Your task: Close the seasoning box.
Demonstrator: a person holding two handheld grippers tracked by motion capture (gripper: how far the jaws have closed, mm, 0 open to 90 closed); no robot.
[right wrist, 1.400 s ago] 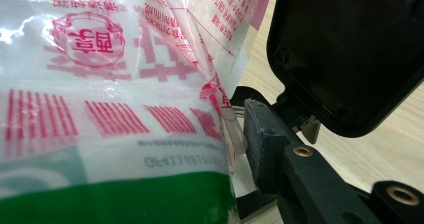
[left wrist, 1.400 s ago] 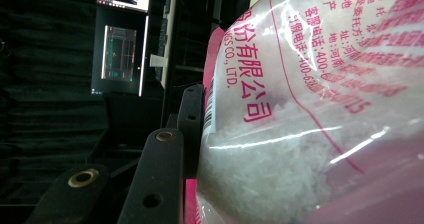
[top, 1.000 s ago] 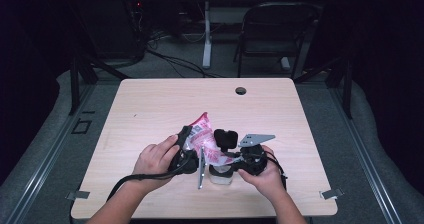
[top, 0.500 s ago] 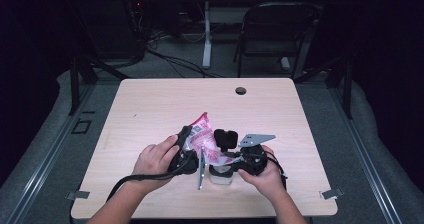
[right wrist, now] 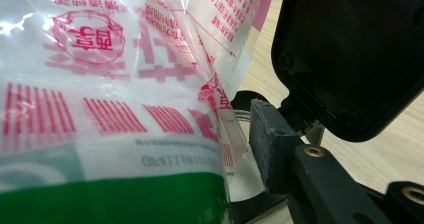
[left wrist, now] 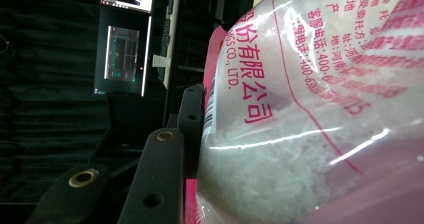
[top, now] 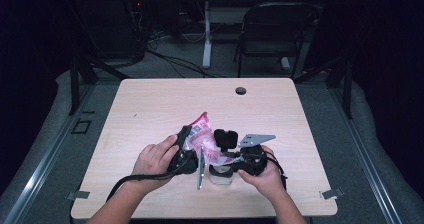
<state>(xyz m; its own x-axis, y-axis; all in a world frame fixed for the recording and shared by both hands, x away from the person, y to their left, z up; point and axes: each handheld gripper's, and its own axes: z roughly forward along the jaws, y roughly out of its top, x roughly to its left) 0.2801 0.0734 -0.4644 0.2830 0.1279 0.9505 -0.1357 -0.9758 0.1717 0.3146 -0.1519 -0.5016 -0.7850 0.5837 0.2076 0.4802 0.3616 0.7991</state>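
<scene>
While you've got both hands parked at the near edge of the light wooden table (top: pixel 150 104), your left gripper (top: pixel 186 151) is clamped on the pink-and-white printed plastic bag of white crystals (top: pixel 204 139). In the left gripper view the bag (left wrist: pixel 310 114) bulges right against the black jaw, so that grip looks solid. The bag hangs tilted between your two tools, its top corner pointing up and away from you.

Your right gripper (top: pixel 235 159) sits just beside it, and its jaws have just been opening. In the right gripper view the bag (right wrist: pixel 110 94) covers the left side, but the grey pad on the right-hand jaw stands clear of the plastic with a gap showing, so that one reads as apart, not squeezing anything.

Right under the bag, between your hands, there's a small clear round container (top: pixel 220 175) on the table, and in the right gripper view its rim (right wrist: pixel 245 116) peeks out behind the bag's lower edge.

Farther back there's a dark round hole (top: pixel 241 90) in the tabletop, then a black folding chair (top: pixel 280 29) behind the table.
</scene>
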